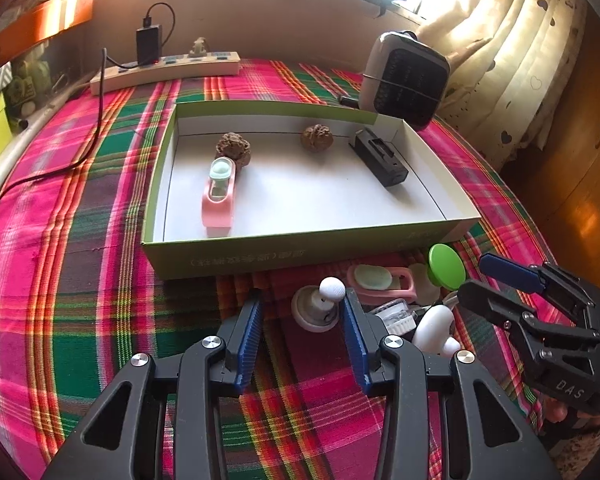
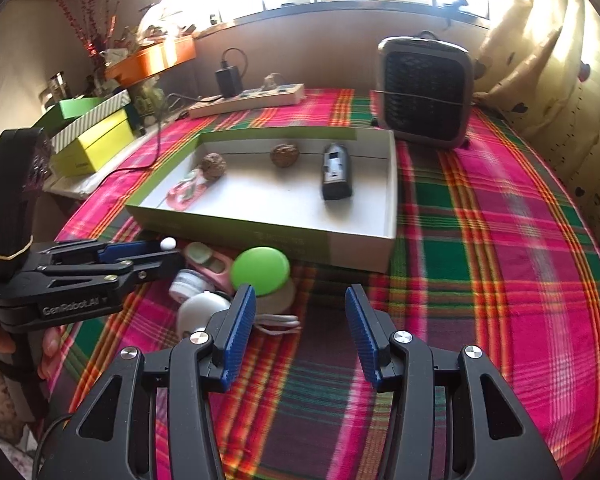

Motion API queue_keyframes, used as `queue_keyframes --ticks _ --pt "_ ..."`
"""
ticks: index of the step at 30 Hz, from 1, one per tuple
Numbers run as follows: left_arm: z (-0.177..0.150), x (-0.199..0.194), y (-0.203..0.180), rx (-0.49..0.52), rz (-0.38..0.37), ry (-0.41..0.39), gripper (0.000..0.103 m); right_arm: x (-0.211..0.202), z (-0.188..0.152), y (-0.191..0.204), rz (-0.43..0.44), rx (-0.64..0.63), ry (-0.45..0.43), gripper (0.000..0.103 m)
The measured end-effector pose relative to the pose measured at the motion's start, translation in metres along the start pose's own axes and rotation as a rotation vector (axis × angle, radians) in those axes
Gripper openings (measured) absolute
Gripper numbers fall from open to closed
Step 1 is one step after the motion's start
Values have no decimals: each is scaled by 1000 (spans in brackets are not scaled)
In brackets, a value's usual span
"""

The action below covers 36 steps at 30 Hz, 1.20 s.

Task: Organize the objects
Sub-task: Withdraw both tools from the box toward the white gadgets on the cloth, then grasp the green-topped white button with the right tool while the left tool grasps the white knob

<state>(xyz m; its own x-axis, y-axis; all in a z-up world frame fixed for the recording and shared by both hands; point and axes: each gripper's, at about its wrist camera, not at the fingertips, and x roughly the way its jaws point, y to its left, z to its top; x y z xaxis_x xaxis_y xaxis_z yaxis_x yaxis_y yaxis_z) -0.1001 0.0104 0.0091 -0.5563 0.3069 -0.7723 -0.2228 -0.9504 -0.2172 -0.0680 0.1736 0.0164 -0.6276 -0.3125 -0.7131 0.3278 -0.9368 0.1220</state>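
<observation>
A shallow green-walled box (image 1: pixel 300 250) (image 2: pixel 260 236) holds two walnuts (image 1: pixel 233 148) (image 1: pixel 317 138), a pink holder with a mint cap (image 1: pixel 219 196) and a black device (image 1: pixel 380 158). Small items are piled in front of it: a green disc (image 1: pixel 446 266) (image 2: pixel 262 266), a pink case (image 1: pixel 382 282), a white round piece with a ball knob (image 1: pixel 320 308) and a white rounded piece (image 1: pixel 434 326). My left gripper (image 1: pixel 303 320) (image 2: pixel 176 258) is open, with the knobbed piece just past its tips. My right gripper (image 2: pixel 300 312) (image 1: pixel 482 280) is open over bare cloth, right of the pile.
A plaid cloth (image 2: pixel 480 220) covers the table. Behind the box stand a small dark fan heater (image 1: pixel 406 80) (image 2: pixel 426 92) and a power strip (image 1: pixel 168 70) with a black charger and cable. Yellow and green boxes (image 2: pixel 96 140) are stacked at the left, with curtains at the right.
</observation>
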Motion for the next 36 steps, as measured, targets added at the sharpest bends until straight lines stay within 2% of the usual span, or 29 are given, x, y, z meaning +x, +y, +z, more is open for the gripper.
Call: queue_keyframes --ticks 4,6,28,36 --pt "-1 0 2 -7 1 -5 35 3 2 7 22 -17 -1 49" --pt "-1 -1 3 -12 6 -7 33 5 4 10 26 -26 -2 53" --pt "-1 -2 7 -26 30 -15 33 26 15 12 2 -12 23 53" --pt "-1 -2 6 -25 31 -14 33 25 14 13 27 -12 21 40"
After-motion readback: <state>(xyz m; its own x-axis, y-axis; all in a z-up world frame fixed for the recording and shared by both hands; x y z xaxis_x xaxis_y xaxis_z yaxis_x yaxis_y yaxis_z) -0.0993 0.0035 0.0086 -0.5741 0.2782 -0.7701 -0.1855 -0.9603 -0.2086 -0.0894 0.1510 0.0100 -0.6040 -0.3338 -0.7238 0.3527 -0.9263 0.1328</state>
